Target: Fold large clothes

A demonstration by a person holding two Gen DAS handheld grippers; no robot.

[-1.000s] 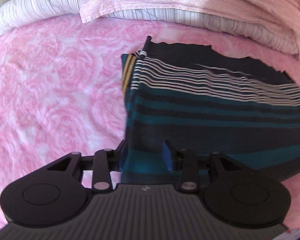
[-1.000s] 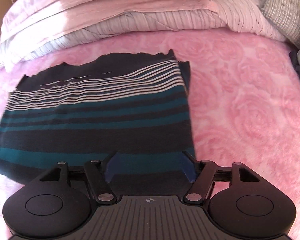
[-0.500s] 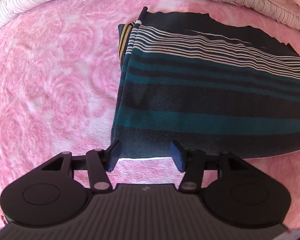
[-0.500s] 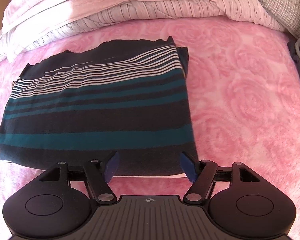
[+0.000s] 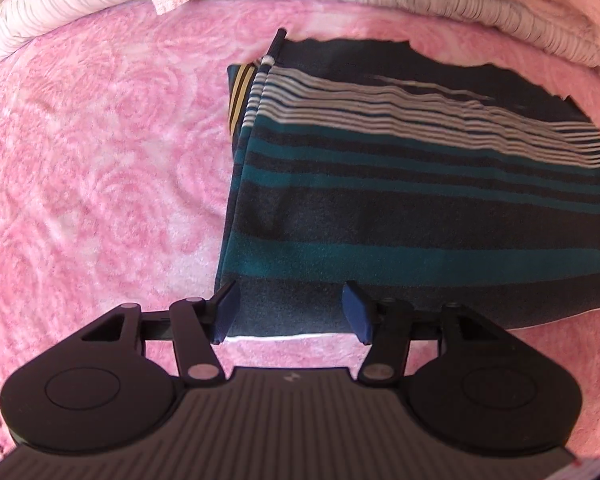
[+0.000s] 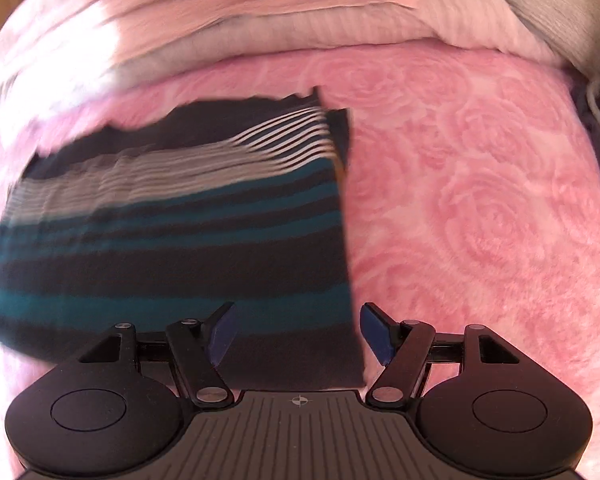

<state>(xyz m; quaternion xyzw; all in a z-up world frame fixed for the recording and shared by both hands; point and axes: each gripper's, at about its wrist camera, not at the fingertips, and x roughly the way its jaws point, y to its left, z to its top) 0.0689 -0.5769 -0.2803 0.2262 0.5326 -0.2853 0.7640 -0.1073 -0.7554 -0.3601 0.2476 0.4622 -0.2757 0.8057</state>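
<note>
Fingers [image 5: 226, 310] apart over folded striped garment's [image 5: 420, 208] near edge.

My left tongs [image 5: 290, 312] point steeply down, jaws parted after just opening, the blue pads [image 5: 226, 310] clear of anything, nothing pinched between them. My right tongs [image 6: 298, 332] also tip steeply downward, jaws spread wide and empty, pads [image 6: 374, 332] gripping nothing.
</note>
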